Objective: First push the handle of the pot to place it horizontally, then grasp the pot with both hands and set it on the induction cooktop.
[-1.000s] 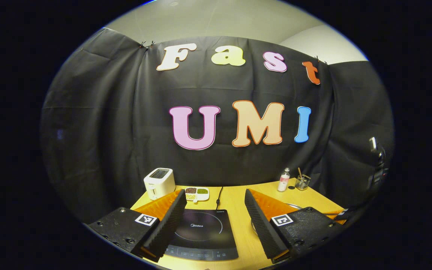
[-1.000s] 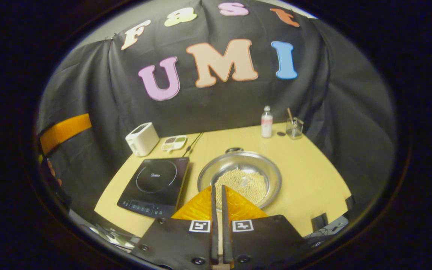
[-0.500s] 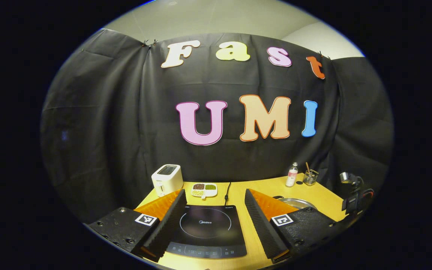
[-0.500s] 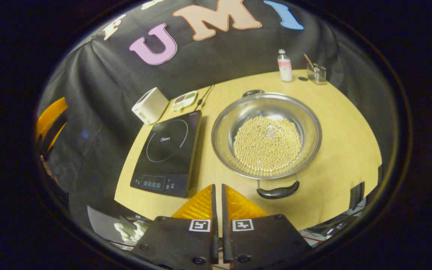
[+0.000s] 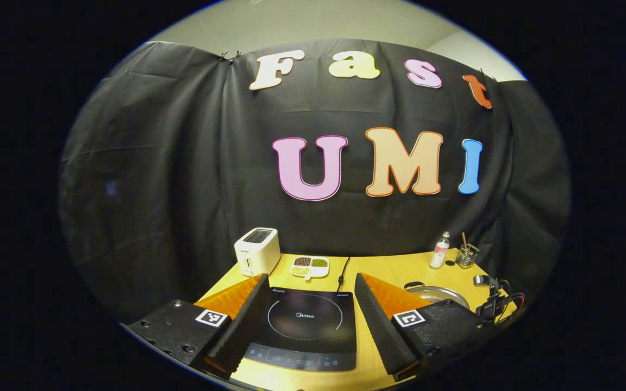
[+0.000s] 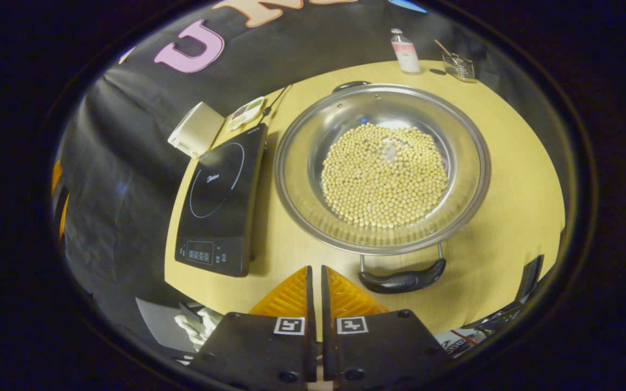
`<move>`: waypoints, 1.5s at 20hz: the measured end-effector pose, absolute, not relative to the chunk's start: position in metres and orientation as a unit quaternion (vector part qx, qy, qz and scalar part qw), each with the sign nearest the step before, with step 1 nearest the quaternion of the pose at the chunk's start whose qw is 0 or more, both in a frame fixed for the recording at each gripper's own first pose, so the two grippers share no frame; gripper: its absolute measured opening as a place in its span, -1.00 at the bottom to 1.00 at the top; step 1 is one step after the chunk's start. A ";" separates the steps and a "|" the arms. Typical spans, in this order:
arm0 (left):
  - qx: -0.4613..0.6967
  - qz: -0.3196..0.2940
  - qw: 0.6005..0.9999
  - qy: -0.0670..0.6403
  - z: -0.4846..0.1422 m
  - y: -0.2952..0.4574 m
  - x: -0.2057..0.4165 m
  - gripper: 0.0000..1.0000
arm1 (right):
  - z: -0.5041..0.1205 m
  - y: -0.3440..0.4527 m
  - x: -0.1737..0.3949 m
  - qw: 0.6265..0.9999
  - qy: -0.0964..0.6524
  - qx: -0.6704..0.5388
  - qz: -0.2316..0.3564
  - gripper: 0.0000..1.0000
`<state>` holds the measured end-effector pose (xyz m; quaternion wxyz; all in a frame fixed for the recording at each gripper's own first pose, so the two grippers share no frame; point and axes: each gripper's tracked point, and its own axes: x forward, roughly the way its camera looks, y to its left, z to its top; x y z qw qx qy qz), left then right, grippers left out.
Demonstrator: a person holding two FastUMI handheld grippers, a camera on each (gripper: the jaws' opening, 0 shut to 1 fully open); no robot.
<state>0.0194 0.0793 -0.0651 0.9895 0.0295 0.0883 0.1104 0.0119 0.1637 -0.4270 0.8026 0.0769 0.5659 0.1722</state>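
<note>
A wide steel pot (image 6: 302,163) full of pale beans (image 6: 383,176) stands on the yellow table. Its handles point near and far: the black near handle (image 6: 402,281) lies just right of my right gripper (image 6: 315,269), which hangs shut above the table's front edge, holding nothing. The far handle (image 6: 351,85) sits at the pot's back. The black induction cooktop (image 6: 220,201) lies left of the pot. In the left gripper view my left gripper (image 5: 311,278) is open above the cooktop (image 5: 305,323), and the pot's rim (image 5: 443,295) peeks out past its right finger.
A white toaster (image 6: 194,130) and a small dish of beans (image 6: 245,112) stand behind the cooktop. A bottle (image 6: 404,51) and a glass cup (image 6: 459,65) stand at the table's far right. The cooktop's cord (image 5: 341,271) runs to the back wall.
My right gripper has moved forward and tilted down over the pot, bringing the near handle close to its fingertips. The left gripper view has shifted slightly; its fingers stay open.
</note>
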 end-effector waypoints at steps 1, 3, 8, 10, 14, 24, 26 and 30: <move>0.030 0.115 0.989 0.093 -0.066 0.077 0.021 0.83 | -0.430 0.160 0.012 0.798 0.573 0.073 0.174 -0.86; 0.031 0.125 0.987 0.098 -0.067 0.074 0.025 0.91 | -0.435 0.153 0.013 0.788 0.586 0.071 0.176 -1.00; 0.024 0.138 0.985 0.097 -0.064 0.062 0.036 0.92 | -0.437 0.134 0.014 0.769 0.609 0.075 0.180 -1.00; 0.023 0.139 0.985 0.096 -0.062 0.056 0.040 0.92 | -0.436 0.125 0.019 0.767 0.611 0.075 0.179 -1.00; 0.025 0.141 0.985 0.092 -0.060 0.048 0.048 0.83 | -0.437 0.107 0.029 0.769 0.613 0.064 0.170 -0.92; 0.011 0.143 0.985 0.095 -0.065 0.036 0.062 0.83 | -0.435 0.047 0.052 0.775 0.617 0.026 0.136 -0.92; 0.005 0.143 0.984 0.101 -0.070 0.035 0.063 0.83 | -0.433 0.036 0.061 0.778 0.616 0.021 0.126 -1.00; -0.003 0.145 0.983 0.116 -0.081 0.033 0.065 0.84 | -0.432 0.011 0.085 0.788 0.608 0.005 0.103 -1.00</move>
